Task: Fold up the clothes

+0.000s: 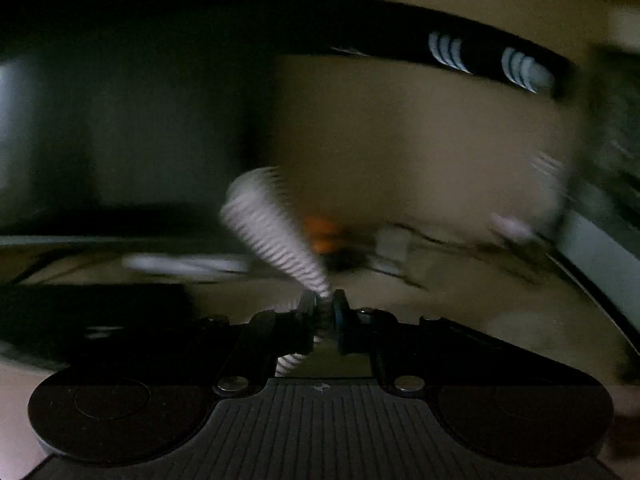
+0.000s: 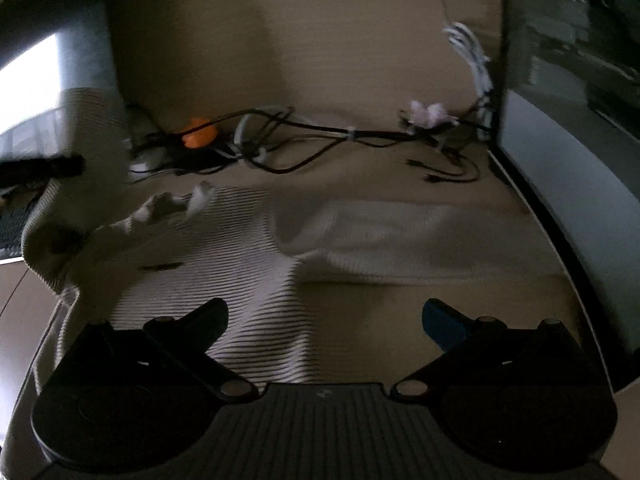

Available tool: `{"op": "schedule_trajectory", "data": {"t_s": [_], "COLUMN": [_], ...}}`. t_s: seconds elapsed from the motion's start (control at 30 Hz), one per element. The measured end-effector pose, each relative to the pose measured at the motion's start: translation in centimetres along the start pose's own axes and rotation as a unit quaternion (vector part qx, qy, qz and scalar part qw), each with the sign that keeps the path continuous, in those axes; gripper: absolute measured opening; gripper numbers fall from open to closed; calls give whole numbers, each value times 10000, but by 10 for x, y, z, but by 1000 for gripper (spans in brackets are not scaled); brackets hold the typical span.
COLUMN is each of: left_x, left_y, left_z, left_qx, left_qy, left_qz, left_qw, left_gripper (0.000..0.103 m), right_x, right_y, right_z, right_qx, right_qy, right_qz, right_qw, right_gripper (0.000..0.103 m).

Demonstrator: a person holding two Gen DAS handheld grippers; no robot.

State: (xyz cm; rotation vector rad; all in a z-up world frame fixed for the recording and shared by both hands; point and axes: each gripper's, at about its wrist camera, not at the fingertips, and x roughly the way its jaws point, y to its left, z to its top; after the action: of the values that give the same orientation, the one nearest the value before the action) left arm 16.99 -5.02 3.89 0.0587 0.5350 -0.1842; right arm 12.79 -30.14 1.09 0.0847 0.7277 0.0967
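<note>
Ribbed white knit fabric (image 1: 276, 232) is pinched right between the left tongs (image 1: 326, 306), low in the middle of the left wrist view. Those tongs are clamped tight on a bunched strip of it, and the strip runs up and to the left from the grip, badly smeared by blur. Beyond it, mid-frame, there's a small orange blob (image 1: 320, 232) and a tangle of dark lines, too blurred to read. Further off sits a beige wall, and a black band with white curved stripes (image 1: 484, 58) crosses the upper right.

Over to the right wrist view: the right tongs (image 2: 325, 320) stand wide apart at the bottom of the frame, one black finger on the left, one blue-tipped finger (image 2: 442, 322) on the right, nothing between them but the cloth lying underneath. Whether the fingers touch it, I can't tell. The same ribbed white garment (image 2: 256, 264) spreads over the beige tabletop (image 2: 460, 304) just past the fingers, rumpled across the middle, and at the left edge a part of it is lifted up in a tall fold (image 2: 92, 152). A dark bar (image 2: 44, 168) pokes in beside that fold. Behind the garment, a tangle of black cables (image 2: 320, 140) lies along the foot of the beige wall, with a small orange object (image 2: 200, 134) at its left end and a pale pink lump (image 2: 428, 114) towards the right.
</note>
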Motion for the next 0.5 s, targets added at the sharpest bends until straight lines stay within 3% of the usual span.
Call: {"op": "schedule_trajectory", "data": {"t_s": [0.03, 0.1, 0.27, 0.33, 0.37, 0.4, 0.5], "left_x": [5, 13, 24, 24, 25, 27, 36], "left_y": [-16, -38, -45, -45, -42, -39, -30], "left_z": [-5, -21, -51, -58, -61, -63, -66], "left_qx": [185, 515, 1069, 1302, 1408, 1499, 1656], "left_qy": [133, 416, 952, 1047, 1099, 1141, 1232], "left_qz": [-226, -402, -245, -96, 15, 153, 496], "left_qw": [9995, 9970, 9894, 9859, 9839, 9820, 9772], "left_gripper": [26, 58, 77, 81, 81, 81, 79], "right_x": [1, 1, 8, 17, 26, 36, 67], "right_y": [-5, -12, -18, -10, -4, 2, 20], "right_z": [0, 3, 16, 25, 31, 37, 49], "right_qx": [65, 113, 63, -74, -115, -155, -229], "right_qy": [-1, -28, -38, 17, 114, 212, 402], "right_qz": [-11, 12, 312, 620, 836, 1052, 1443], "right_qw": [10000, 9999, 9995, 9980, 9964, 9941, 9884], "right_gripper": [103, 103, 103, 85, 64, 51, 48]}}
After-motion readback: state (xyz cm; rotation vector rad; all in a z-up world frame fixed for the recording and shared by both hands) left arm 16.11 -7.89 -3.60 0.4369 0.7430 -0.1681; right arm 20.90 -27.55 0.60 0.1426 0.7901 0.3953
